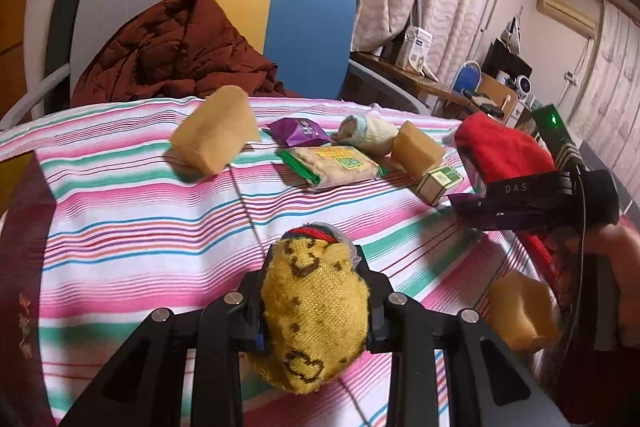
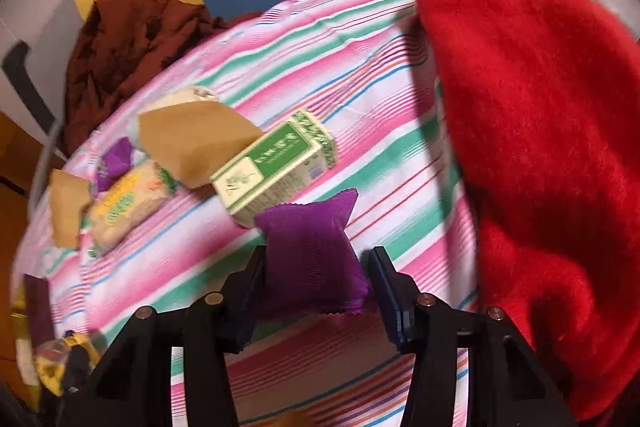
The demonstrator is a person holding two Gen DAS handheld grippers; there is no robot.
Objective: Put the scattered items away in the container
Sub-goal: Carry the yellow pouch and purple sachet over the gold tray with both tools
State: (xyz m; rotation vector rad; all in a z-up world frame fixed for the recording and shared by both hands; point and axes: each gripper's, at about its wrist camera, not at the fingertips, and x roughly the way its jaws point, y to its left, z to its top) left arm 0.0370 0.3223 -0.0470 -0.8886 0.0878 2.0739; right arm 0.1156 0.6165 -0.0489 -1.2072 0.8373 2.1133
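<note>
Container's hard to make out, maybe that red fabric thing [image 2: 540, 147].
Left gripper [image 1: 316, 311] clamps a yellow sock [image 1: 316, 307]; right gripper [image 2: 316, 291] jaws bracket a purple packet [image 2: 316, 259], right pad not touching.

Striped cloth [image 1: 140, 227] bare and passable across the near and left side in the left wrist view; far edge crowded by a row: tan block [image 1: 214, 135], purple packet [image 1: 298, 131], cracker pack [image 1: 334, 167], rolled sock [image 1: 368, 133], second tan block [image 1: 418, 149], green box [image 1: 438, 183]; red fabric [image 2: 540, 147] bulks up on the right, blocking that side; brown jacket [image 1: 172, 55] on the chair [image 1: 308, 27] closes the back; open strip between green box [image 2: 276, 167] and red fabric.
</note>
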